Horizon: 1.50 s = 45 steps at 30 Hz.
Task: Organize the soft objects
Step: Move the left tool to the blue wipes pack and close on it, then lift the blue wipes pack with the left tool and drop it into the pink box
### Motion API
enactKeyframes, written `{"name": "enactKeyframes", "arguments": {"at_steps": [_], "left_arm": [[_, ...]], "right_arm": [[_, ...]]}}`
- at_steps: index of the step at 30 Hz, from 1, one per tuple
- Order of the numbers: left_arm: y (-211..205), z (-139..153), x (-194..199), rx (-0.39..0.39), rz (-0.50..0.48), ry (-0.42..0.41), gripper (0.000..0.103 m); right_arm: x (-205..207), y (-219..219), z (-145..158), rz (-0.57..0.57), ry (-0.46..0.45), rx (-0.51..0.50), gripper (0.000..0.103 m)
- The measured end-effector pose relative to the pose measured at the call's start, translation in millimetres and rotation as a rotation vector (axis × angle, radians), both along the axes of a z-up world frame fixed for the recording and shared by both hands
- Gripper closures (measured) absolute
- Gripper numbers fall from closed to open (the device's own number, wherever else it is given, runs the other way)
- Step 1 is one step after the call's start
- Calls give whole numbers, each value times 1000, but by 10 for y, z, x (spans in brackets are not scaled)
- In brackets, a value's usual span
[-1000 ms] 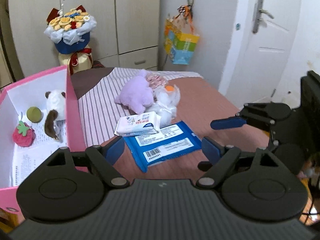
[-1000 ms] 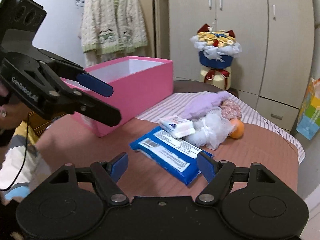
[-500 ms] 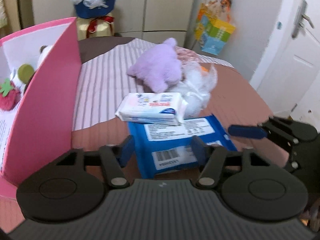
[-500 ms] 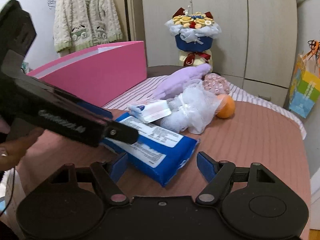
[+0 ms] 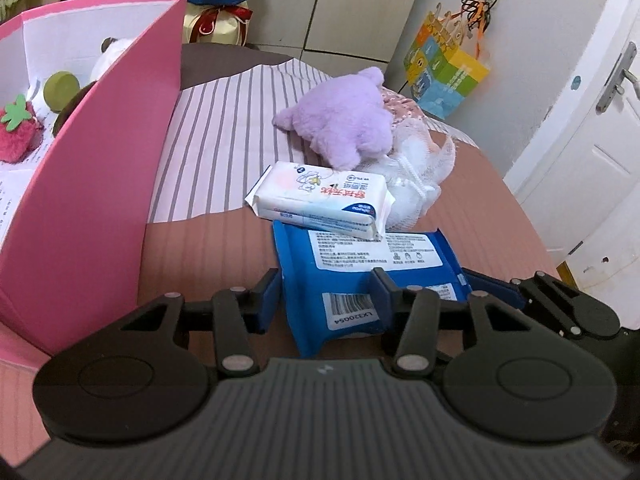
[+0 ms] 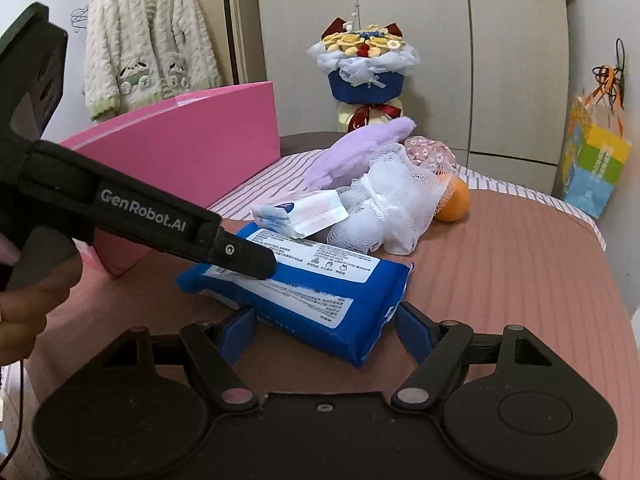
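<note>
Blue plastic, that's where both tools are aimed: the blue wipes pack (image 5: 372,276) lies flat on the reddish-brown table mat (image 5: 208,256), and the left gripper (image 5: 326,296) tilts down over its near corner with its jaws closing, one finger at the pack's left edge and the other planted on the label side, so the corner sits between them and buckles under the squeeze. In the right wrist view that same gripper (image 6: 256,264) reaches in from the left, a hand (image 6: 28,304) wrapped round its handle, tip pressed on the pack (image 6: 304,292). The right gripper (image 6: 326,326) comes in low from the other end, jaws spread wide on either side of the pack's end, pads not touching it that I can see. A white tissue packet (image 5: 320,200) lies on the pack's far edge, with a purple plush (image 5: 340,120) and a white mesh pouf (image 6: 384,208) just behind it and an orange (image 6: 452,200) tucked beside the mesh. Over on the left stands the pink box (image 5: 92,200), open-topped; inside it a strawberry plush (image 5: 16,132), a green round thing (image 5: 60,86) and part of a white and brown toy (image 5: 108,50), on printed paper.
</note>
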<state>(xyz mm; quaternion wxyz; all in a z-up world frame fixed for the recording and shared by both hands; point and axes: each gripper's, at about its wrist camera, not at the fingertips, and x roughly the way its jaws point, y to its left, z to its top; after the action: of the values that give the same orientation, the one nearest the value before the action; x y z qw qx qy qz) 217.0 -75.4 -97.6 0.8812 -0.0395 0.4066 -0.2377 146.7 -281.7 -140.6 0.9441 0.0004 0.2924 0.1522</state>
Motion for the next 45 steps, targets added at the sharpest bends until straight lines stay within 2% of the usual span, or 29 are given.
{"name": "enactKeyframes", "arguments": {"at_steps": [4, 8, 14, 17, 22, 28, 33, 40, 45], "left_arm": [[-43, 6, -72, 8, 6, -25, 66], [-158, 47, -196, 73, -17, -88, 70], [-122, 101, -265, 54, -37, -58, 69], [-112, 139, -305, 49, -50, -31, 63], [-120, 220, -416, 67, -80, 0, 58], [-82, 315, -537, 74, -119, 32, 58], [-18, 368, -660, 71, -140, 15, 58], [142, 379, -767, 48, -132, 68, 58], [307, 529, -840, 18, -141, 86, 58]], "right_arm": [[-52, 101, -34, -26, -35, -15, 30], [-133, 155, -61, -45, -70, -19, 36], [-221, 164, -66, -46, -92, -11, 41], [-260, 166, -24, -24, -69, -19, 41], [-308, 104, 71, -6, 5, 28, 41], [-404, 55, 182, 21, 68, 50, 40], [-512, 37, 263, 46, 94, 53, 40], [-622, 162, 331, 97, 116, -16, 40], [-727, 269, 488, 128, 120, -48, 40]]}}
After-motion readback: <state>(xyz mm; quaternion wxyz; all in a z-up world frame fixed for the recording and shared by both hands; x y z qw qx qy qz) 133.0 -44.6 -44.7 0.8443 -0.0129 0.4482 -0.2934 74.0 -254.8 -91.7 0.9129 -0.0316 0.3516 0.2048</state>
